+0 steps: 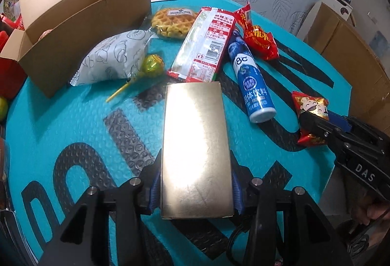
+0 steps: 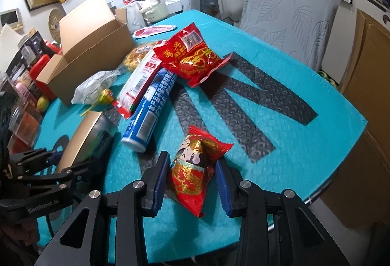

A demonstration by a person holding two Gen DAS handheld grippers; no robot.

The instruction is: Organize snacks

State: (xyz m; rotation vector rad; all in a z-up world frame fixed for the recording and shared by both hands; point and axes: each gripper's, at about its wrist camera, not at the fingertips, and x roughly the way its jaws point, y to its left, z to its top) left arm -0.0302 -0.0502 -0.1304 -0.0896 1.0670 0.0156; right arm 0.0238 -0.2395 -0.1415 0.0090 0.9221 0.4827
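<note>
My left gripper [image 1: 196,180] is shut on a flat gold box [image 1: 195,144], which sticks out forward over the teal table mat [image 1: 73,124]. The same box [image 2: 85,134] shows at the left of the right wrist view, in the left gripper [image 2: 73,161]. My right gripper [image 2: 192,183] is shut on a small red packet with a cartoon figure [image 2: 192,168], low over the mat near the table's right edge. An open cardboard box [image 1: 85,29] stands at the far left. Between them lie a blue bottle [image 1: 246,78], a long red-and-white packet [image 1: 204,46], a waffle [image 1: 173,22], a white bag [image 1: 112,58], a lollipop [image 1: 152,66] and a red snack bag [image 1: 258,36].
Two grey padded chairs [image 2: 290,9] stand behind the table. Brown cartons [image 2: 370,66] line the right side. Red boxes and jars [image 2: 24,85] crowd the far left beside the cardboard box [image 2: 90,56]. The mat's right half [image 2: 292,105] is bare.
</note>
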